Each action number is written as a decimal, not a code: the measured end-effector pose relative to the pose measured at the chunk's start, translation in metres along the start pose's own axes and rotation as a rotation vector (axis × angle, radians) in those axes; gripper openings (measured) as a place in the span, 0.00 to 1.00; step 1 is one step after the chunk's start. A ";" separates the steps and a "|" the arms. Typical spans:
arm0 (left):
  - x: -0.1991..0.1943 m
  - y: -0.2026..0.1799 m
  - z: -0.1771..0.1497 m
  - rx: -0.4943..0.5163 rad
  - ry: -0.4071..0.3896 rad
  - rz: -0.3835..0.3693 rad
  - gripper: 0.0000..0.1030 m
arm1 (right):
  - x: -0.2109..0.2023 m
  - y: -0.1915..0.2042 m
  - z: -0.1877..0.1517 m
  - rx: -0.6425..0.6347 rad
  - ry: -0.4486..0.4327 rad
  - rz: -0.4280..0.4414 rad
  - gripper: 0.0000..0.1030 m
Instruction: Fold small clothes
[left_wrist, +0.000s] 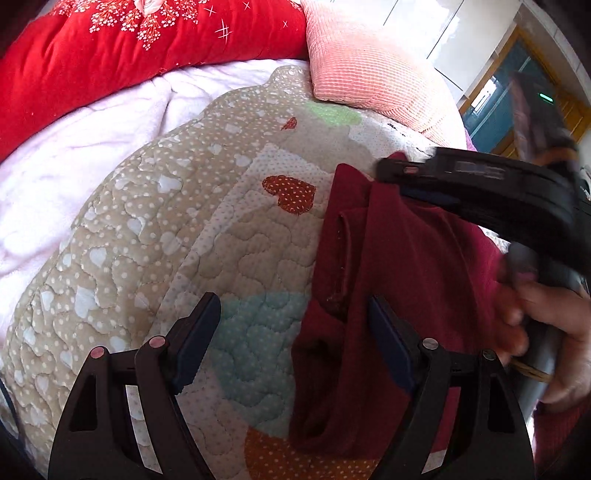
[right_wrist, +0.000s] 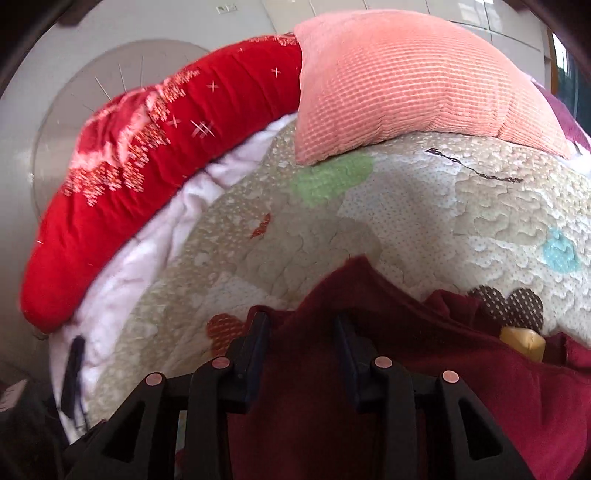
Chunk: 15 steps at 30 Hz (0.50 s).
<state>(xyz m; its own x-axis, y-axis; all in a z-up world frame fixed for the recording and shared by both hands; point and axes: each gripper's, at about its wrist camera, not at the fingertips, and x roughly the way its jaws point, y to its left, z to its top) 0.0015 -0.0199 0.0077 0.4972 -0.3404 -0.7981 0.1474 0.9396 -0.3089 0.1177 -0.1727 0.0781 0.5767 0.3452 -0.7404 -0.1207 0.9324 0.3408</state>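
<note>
A dark red garment (left_wrist: 399, 280) lies bunched on a quilted bedspread (left_wrist: 155, 236) patterned with hearts and dots, filling the right half of the left wrist view and the lower centre of the right wrist view. The left gripper (left_wrist: 291, 336), at the bottom of its own frame, stands wide open: one finger is over bare quilt, the other over the garment's left part, with a fold's edge between them and no pad pressing on cloth. The right gripper (right_wrist: 301, 347) has its fingers partly drawn together at the bottom of its frame, with the garment lying between and below them; whether the pads actually pinch the cloth cannot be made out, as the fabric hides the contact. In the left wrist view that same tool shows as a blurred black bar at the right edge, a hand (left_wrist: 546, 328) wrapped round its grey handle and cut off by the frame. A small yellow object (right_wrist: 522, 341) pokes from the folds at lower right, too little exposed to identify. A red floral quilt (right_wrist: 147, 177), a pink ribbed pillow (right_wrist: 406, 81) and a white blanket (left_wrist: 74, 162) border the far side, motion-blurred in the right wrist view.
</note>
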 end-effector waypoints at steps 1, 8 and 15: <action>0.000 0.001 -0.001 -0.006 0.003 -0.005 0.79 | -0.008 0.000 -0.002 0.008 -0.008 0.009 0.42; -0.005 0.002 -0.007 -0.016 0.016 -0.011 0.79 | -0.030 -0.015 -0.015 0.033 -0.029 -0.011 0.49; -0.012 0.008 -0.015 -0.044 0.020 -0.052 0.79 | 0.000 -0.015 -0.002 0.049 -0.029 -0.043 0.49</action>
<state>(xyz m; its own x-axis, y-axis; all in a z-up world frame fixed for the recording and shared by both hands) -0.0159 -0.0086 0.0065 0.4729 -0.3901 -0.7901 0.1346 0.9181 -0.3728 0.1178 -0.1863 0.0724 0.6040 0.3011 -0.7379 -0.0556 0.9396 0.3378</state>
